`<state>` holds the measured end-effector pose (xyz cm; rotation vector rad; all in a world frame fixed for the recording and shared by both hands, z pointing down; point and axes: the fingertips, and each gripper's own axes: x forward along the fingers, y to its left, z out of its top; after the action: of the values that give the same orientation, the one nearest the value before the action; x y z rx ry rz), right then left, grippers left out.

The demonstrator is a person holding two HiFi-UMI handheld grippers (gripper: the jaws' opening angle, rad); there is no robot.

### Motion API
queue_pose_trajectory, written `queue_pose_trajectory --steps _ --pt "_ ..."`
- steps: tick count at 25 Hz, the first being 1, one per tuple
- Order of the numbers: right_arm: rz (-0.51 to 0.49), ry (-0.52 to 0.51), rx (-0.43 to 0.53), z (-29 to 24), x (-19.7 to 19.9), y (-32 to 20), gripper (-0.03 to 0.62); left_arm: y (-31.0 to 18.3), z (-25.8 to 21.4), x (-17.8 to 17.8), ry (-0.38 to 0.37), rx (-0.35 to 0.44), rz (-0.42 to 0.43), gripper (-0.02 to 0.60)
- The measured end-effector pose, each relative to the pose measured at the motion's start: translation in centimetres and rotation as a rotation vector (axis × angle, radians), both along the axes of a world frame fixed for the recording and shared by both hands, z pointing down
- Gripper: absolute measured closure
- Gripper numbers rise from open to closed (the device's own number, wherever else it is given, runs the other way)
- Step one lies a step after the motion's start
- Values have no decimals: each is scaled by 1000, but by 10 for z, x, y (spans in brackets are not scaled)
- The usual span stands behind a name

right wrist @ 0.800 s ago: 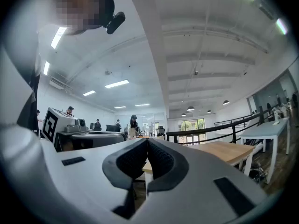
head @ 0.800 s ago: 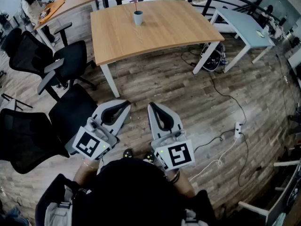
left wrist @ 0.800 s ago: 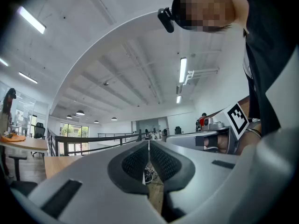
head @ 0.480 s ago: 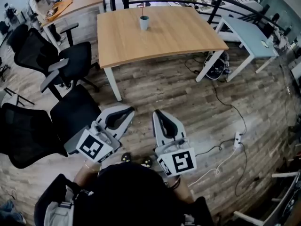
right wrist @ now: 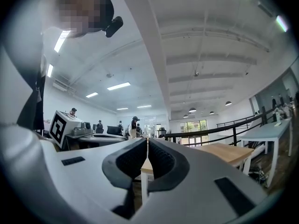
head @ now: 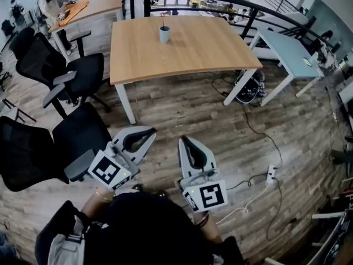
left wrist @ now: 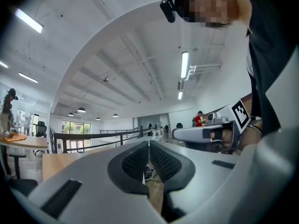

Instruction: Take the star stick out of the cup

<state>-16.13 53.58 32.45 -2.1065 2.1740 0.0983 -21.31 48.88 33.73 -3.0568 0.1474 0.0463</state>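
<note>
The left gripper (head: 144, 132) and right gripper (head: 182, 141), both clenched empty, sit well apart from the cup (head: 164, 35); a hasty reach could topple its star stick (head: 162, 19).

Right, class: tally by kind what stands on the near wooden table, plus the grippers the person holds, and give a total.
Cup: 1
Star stick: 1
Grippers: 2 (left gripper, right gripper)
Total: 4

Bright ceiling lights (left wrist: 183, 65), fisheye-bent edges, seemingly little blur.
</note>
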Motion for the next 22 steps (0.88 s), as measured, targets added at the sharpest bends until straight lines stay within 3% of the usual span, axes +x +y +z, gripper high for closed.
queue_pose_trajectory --steps 9,14,22 --pt "-21 -29 -43 27 25 8 571 7 2 17 2 -49 -5 558" --pt "3 12 -76 36 37 -6 571 -15 10 27 8 -47 -13 558" --pt "75 82 -98 29 73 -55 571 -64 3 70 37 -41 68 558"
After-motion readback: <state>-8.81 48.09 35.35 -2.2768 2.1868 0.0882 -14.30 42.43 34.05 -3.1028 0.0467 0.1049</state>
